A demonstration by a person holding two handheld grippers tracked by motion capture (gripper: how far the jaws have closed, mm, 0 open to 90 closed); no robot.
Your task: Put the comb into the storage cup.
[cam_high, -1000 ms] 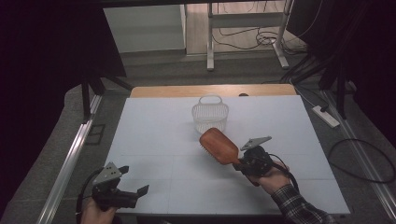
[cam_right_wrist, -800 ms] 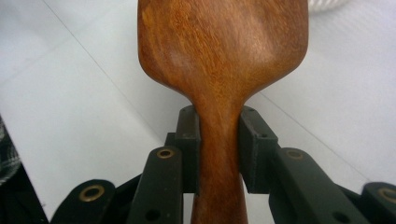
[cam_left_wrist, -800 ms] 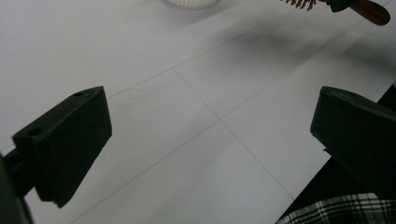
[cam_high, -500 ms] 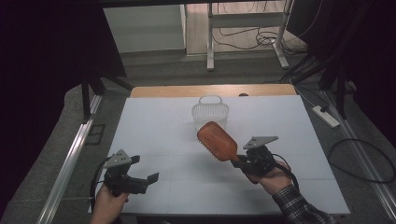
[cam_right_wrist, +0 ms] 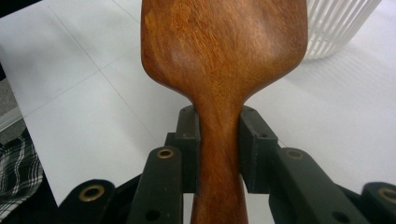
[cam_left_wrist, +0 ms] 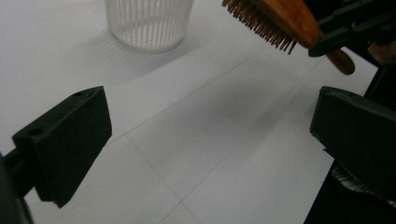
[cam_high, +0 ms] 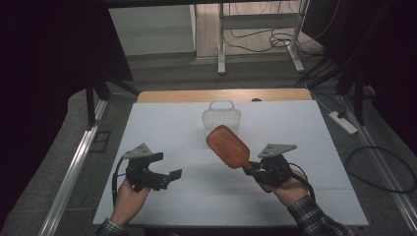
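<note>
My right gripper (cam_high: pixel 251 168) is shut on the handle of a wooden hairbrush (cam_high: pixel 227 146), which is lifted above the white table (cam_high: pixel 162 128) and slants up and to the left. In the right gripper view the two pads press on the narrow neck of the hairbrush (cam_right_wrist: pixel 224 51), on either side of it. A white slatted basket (cam_high: pixel 221 118) stands upright just behind the brush head. At the front left my left gripper (cam_high: pixel 166 165) is open and holds nothing. The left gripper view looks between its wide jaws at the basket (cam_left_wrist: pixel 149 21) and the bristles of the hairbrush (cam_left_wrist: pixel 280 18).
A wooden strip (cam_high: pixel 226 95) edges the back of the table. A metal rail (cam_high: pixel 74 167) runs along the floor at the left. A power strip (cam_high: pixel 342 123) and cables lie on the floor at the right.
My left gripper has come forward and to the right, from the front left corner onto the table. The right gripper and the hairbrush have hardly moved.
</note>
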